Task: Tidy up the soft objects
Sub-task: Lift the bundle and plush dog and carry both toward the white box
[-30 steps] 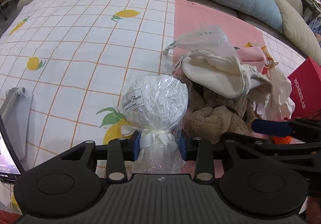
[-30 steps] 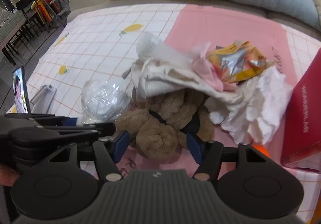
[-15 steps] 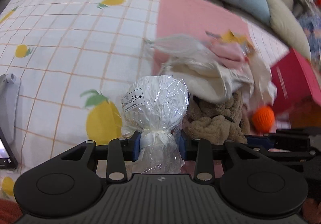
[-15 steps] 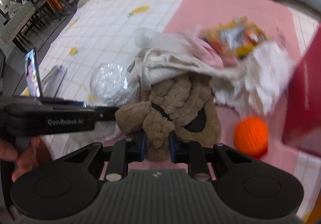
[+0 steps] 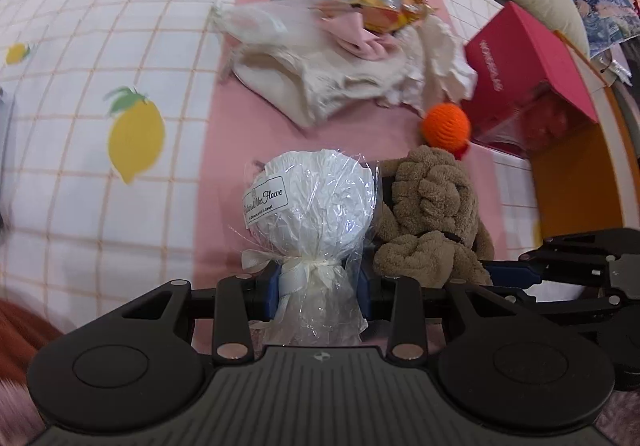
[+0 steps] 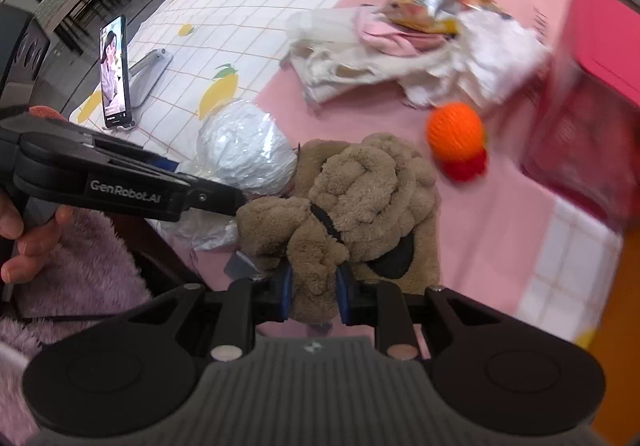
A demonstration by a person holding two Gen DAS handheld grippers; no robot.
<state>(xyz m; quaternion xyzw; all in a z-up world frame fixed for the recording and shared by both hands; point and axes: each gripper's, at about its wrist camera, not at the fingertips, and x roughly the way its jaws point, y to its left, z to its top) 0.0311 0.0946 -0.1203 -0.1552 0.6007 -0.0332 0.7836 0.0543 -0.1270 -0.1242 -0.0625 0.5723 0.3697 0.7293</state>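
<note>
My left gripper (image 5: pixel 319 283) is shut on the tied neck of a white ball wrapped in clear cellophane (image 5: pixel 312 206), held above the cloth. Right beside it hangs a brown plush toy (image 6: pixel 360 198), with my right gripper (image 6: pixel 314 296) shut on a fold of its fur. The wrapped ball (image 6: pixel 246 150) shows left of the plush in the right wrist view, and the plush (image 5: pixel 430 222) shows right of the ball in the left wrist view. On the pink cloth behind lie a cream and white fabric heap (image 5: pixel 340 66) and an orange knitted ball (image 5: pixel 446 124).
A crumpled yellow snack bag (image 5: pixel 390 6) tops the fabric heap. A red box (image 5: pixel 528 62) stands at the right by an orange edge. A phone on a stand (image 6: pixel 114 72) sits at the left on the lemon-print cloth (image 5: pixel 100 66). A purple fuzzy sleeve (image 6: pixel 68 278) is near.
My right gripper closed on the brown plush and pulled it out from under the fabric heap. Both grippers moved back and to the right with their loads, uncovering the orange ball.
</note>
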